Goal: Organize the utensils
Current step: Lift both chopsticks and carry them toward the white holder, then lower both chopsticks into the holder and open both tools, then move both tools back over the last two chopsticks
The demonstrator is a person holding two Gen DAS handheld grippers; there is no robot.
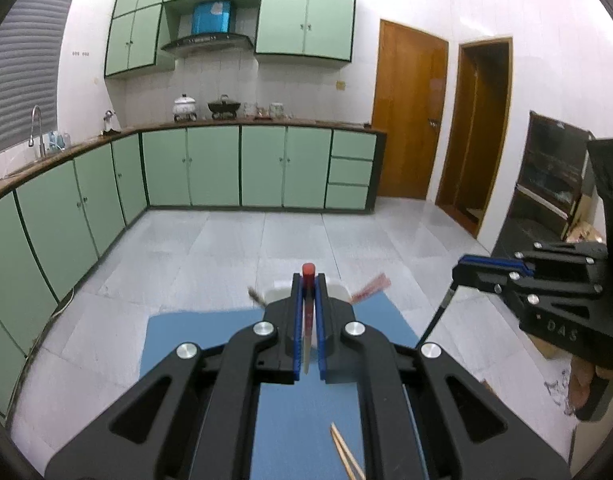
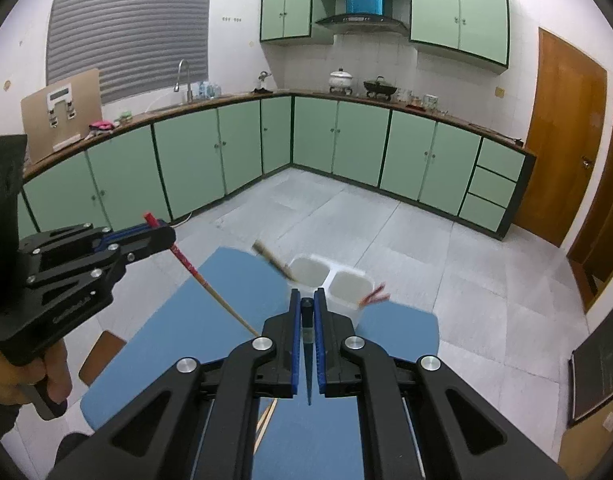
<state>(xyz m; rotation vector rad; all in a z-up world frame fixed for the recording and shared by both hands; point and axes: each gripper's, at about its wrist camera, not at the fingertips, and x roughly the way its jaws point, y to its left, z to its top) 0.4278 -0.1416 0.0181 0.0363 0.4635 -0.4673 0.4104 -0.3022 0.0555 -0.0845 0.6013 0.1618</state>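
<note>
My left gripper (image 1: 308, 282) is shut on a wooden chopstick with a red top (image 1: 308, 312), held upright above the blue mat (image 1: 186, 340). In the right wrist view the same gripper (image 2: 168, 236) shows at the left, the red-topped chopstick (image 2: 210, 288) slanting down from it. My right gripper (image 2: 306, 296) is shut on a dark chopstick (image 2: 307, 352); it (image 1: 458, 268) appears at the right of the left wrist view. The white two-compartment holder (image 2: 330, 280) stands at the mat's far edge. A brown-handled utensil (image 2: 272, 260) sits in its left cup and red-ended chopsticks (image 2: 372, 296) in its right.
A pair of plain wooden chopsticks (image 1: 344, 456) lies on the mat near me. Green kitchen cabinets (image 2: 226, 152) line the far walls beyond a tiled floor (image 2: 426, 240). A dark shelf unit (image 1: 546, 184) stands at the right. A hand (image 2: 54, 380) grips the left tool.
</note>
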